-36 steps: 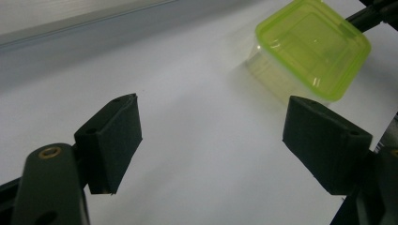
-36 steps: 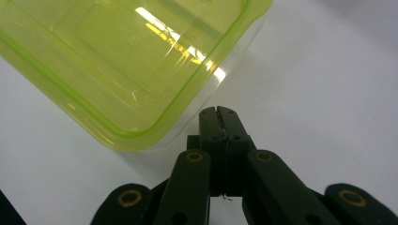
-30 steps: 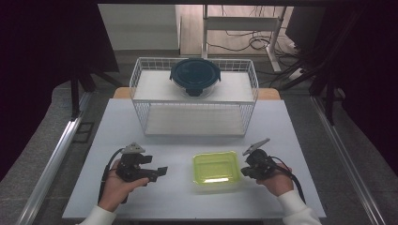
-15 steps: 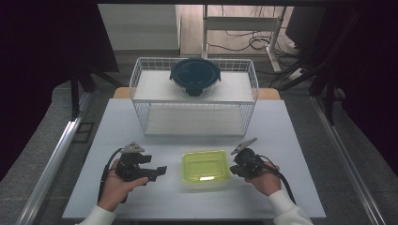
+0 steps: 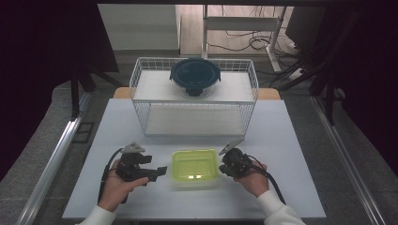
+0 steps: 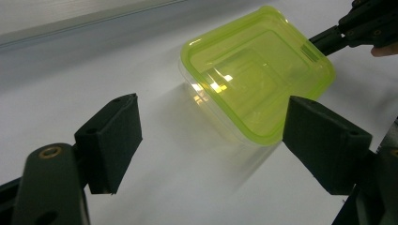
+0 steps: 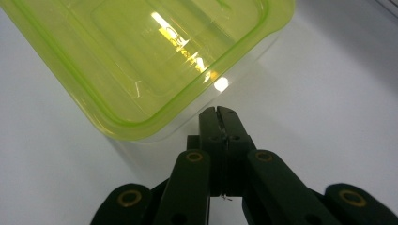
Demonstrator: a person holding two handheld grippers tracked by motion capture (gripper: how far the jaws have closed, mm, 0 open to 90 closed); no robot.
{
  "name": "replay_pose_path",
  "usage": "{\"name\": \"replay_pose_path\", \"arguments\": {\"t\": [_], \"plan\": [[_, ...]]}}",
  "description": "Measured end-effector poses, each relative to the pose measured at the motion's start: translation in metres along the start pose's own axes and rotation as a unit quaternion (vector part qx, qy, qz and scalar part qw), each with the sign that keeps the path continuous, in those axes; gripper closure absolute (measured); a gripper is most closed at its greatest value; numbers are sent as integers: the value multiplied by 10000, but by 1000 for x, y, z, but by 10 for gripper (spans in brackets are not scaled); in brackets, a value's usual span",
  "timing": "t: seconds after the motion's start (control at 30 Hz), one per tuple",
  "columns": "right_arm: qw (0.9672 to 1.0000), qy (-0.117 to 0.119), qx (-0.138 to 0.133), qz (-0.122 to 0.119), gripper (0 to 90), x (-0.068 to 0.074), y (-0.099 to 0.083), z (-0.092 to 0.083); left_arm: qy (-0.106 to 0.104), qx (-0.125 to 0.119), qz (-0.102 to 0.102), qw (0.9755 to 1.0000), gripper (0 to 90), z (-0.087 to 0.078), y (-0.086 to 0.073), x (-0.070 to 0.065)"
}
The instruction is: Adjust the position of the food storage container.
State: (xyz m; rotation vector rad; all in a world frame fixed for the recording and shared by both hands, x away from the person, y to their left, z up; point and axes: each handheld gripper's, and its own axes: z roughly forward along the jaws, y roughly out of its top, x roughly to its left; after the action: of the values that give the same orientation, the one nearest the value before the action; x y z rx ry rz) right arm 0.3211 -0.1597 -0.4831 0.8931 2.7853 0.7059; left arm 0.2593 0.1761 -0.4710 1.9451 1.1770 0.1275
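Looking down from the high view, we see the green-lidded container (image 5: 195, 165) sitting flat near the front edge of the white tabletop (image 5: 291, 140), between our two hands. Our right gripper (image 5: 225, 164) has its jaws pressed together, with nothing between them; in the right gripper view the closed tips sit against the clear side wall of the container (image 7: 141, 61), just under the lid rim. Our left gripper (image 5: 162, 170) rests just beside the container's other side, its jaws spread wide and empty; in the left gripper view the container (image 6: 256, 79) lies beyond them. Farther back stands a white wire basket (image 5: 141, 101), and on its upper shelf rests a dark round lidded bowl (image 5: 195, 76).
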Motion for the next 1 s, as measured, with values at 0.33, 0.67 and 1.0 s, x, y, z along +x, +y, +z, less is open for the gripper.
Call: {"name": "replay_pose_path", "arguments": {"t": [0.33, 0.67, 1.0], "plan": [[9947, -119, -699, 738, 889, -13, -28, -28, 40, -25, -57, 10000, 199, -1, 0, 2], [9762, 193, -1532, 1522, 887, -10, -52, -50, 81, -51, -89, 9999, 199, -2, 0, 3], [9791, 190, -1555, 1298, 728, -9, -50, -46, 113, -64, -119, 9998, 198, -2, 1, 4]]}}
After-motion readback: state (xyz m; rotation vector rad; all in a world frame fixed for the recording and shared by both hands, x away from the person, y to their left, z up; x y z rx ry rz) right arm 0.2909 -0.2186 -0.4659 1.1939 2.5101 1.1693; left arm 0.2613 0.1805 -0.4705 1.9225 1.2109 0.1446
